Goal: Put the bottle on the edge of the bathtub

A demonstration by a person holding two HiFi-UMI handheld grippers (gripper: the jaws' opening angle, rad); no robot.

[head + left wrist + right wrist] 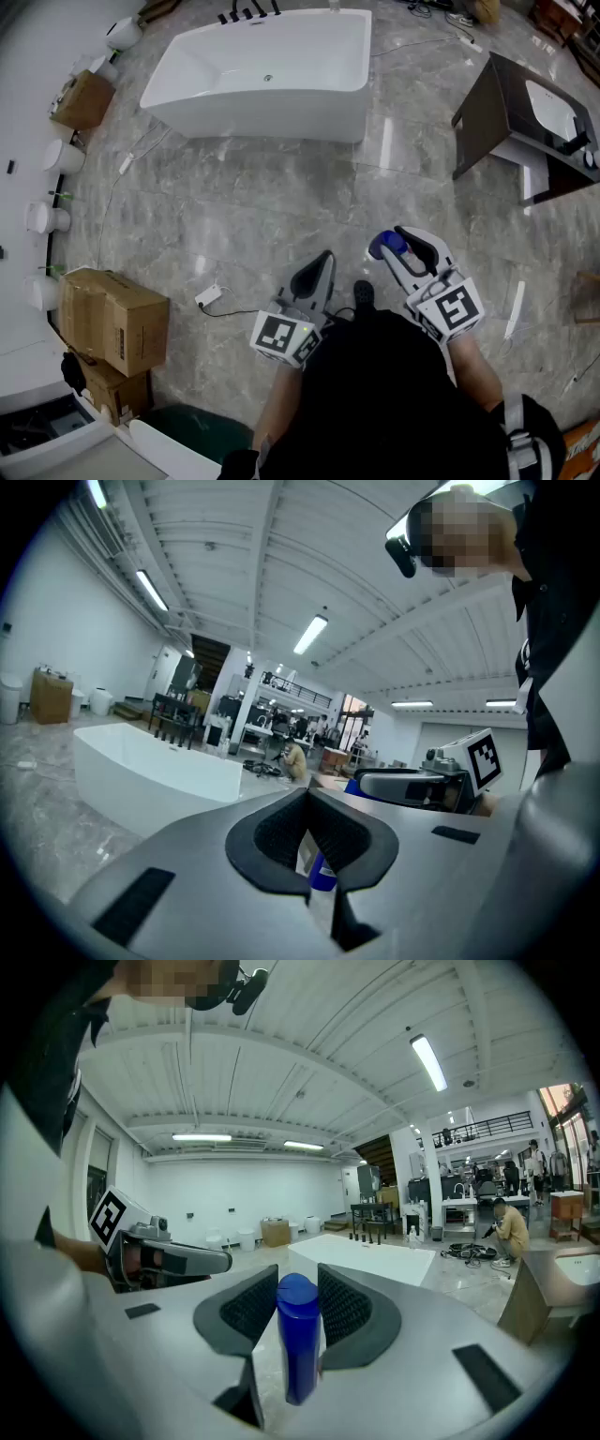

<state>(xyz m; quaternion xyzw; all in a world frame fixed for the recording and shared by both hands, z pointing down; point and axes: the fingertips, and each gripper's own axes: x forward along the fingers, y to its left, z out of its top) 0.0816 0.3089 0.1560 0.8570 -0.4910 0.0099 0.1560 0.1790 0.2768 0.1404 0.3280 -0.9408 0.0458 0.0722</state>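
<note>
My R gripper [298, 1283] fingers [345, 1307] pinch the blue bottle [298, 1363]; L gripper [307, 796] fingers [281, 836] pressed together; bathtub [272, 112] well apart, across the floor [281, 216].

We've got the bathtub [272, 70] top centre in the head view, a cabinet [497, 117] upper right, and cardboard boxes [112, 319] lower left. Lower centre, the bottle [387, 246] sits between the right gripper's [395, 246] jaws, with the left gripper [322, 261] just left of it.
</note>
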